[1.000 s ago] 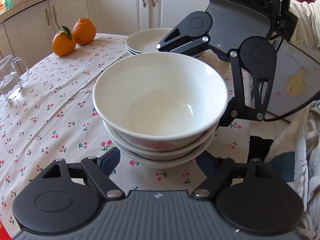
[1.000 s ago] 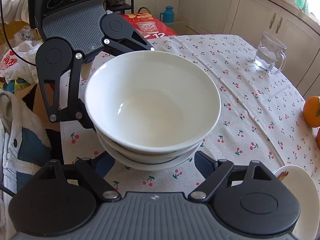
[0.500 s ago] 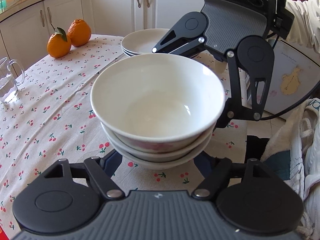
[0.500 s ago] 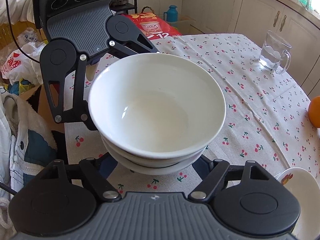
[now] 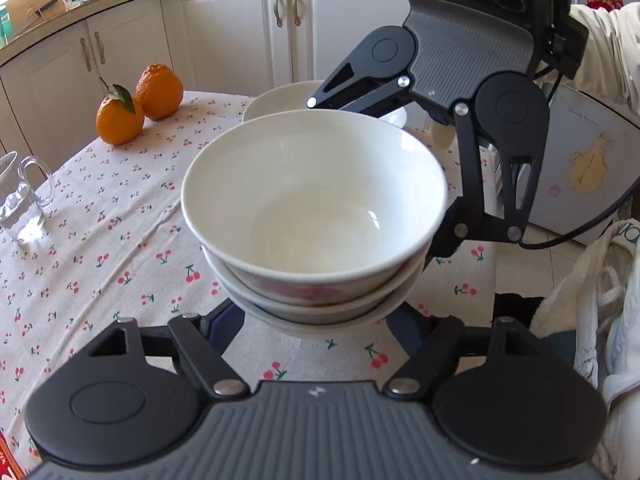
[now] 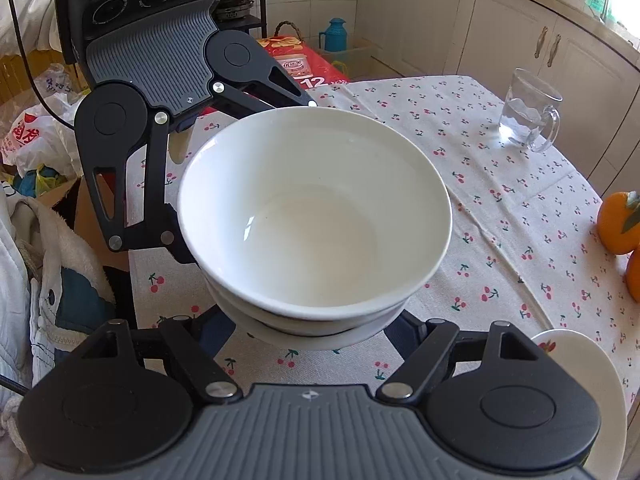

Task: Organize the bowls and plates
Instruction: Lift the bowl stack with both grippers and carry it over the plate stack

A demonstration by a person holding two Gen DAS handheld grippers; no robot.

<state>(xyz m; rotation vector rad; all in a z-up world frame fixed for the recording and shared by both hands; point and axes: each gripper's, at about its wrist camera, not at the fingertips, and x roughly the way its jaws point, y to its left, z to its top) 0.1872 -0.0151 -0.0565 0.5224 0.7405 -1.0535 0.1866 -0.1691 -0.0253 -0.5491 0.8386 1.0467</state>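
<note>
I have the stack of bowls cradled between my two claws, one on each side of it, and it sits in the middle of both wrist views above the cherry-print tablecloth. My left gripper has its fingers spread wide around the lowest bowl's base, and my right gripper does the same from the opposite side; in each view the tips run under the bowls, so I cannot tell whether either pair is truly pressing on the china or just bracketing it. The stack looks to be three bowls nested, the top one white with a pink pattern on its outer wall. The stack of plates waits behind it in the upper middle of the left view, close to the two oranges, with the glass mug at the left edge. To do this well, I judge both claws must move as one, level and slow, because nested glazed bowls slip easily. I would keep the rims flat and set the stack down beside the plates without touching them.
</note>
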